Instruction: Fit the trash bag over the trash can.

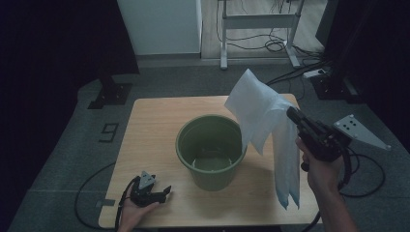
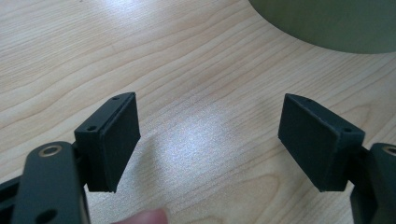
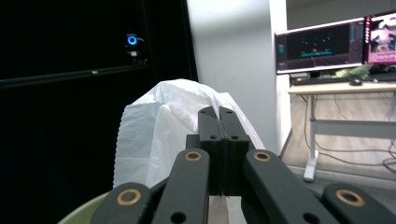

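I am looking at my two black grippers: the left gripper (image 2: 210, 140) is showing square, matte pads with small screw holes and brass-ringed pivots behind the fingers. The right gripper (image 1: 293, 115) is carrying a grey three-cornered plate behind its fingers and trailing a black cable.

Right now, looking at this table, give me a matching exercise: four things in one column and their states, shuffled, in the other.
1. left gripper
2. right gripper
3. white bag
4. green bucket

a. stands upright on the table
b. jaws open, resting on the table
c. hangs pinched above the table
d. jaws shut, raised

Pairs: 1-b, 2-d, 3-c, 4-a
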Demonstrator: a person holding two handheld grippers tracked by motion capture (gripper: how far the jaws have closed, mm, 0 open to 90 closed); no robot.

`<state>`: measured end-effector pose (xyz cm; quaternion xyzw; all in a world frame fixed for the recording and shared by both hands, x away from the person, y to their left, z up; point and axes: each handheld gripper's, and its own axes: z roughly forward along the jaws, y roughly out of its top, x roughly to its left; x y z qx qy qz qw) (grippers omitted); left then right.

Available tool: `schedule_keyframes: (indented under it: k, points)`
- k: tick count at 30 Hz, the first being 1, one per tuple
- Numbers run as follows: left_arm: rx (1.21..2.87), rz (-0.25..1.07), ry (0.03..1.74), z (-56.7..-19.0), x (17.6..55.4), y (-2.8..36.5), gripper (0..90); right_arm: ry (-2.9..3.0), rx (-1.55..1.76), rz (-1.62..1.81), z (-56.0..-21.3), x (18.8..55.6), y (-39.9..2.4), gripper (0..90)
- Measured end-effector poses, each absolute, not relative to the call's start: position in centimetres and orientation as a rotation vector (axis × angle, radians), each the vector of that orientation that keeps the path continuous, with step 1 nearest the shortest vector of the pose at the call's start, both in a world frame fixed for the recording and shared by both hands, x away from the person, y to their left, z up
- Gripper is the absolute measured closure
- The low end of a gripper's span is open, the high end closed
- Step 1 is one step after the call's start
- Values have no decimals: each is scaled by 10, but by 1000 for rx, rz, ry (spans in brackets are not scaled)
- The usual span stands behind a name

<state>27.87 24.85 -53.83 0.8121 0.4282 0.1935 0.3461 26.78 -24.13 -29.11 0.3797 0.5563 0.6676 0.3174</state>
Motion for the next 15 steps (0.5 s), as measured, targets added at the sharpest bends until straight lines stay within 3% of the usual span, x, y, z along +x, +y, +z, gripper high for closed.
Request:
schedule_keyframes:
  k: [15]
  points:
    - [2113,499,1111,-539,279,248,203,1483,924,1813,-276,261,-215,889]
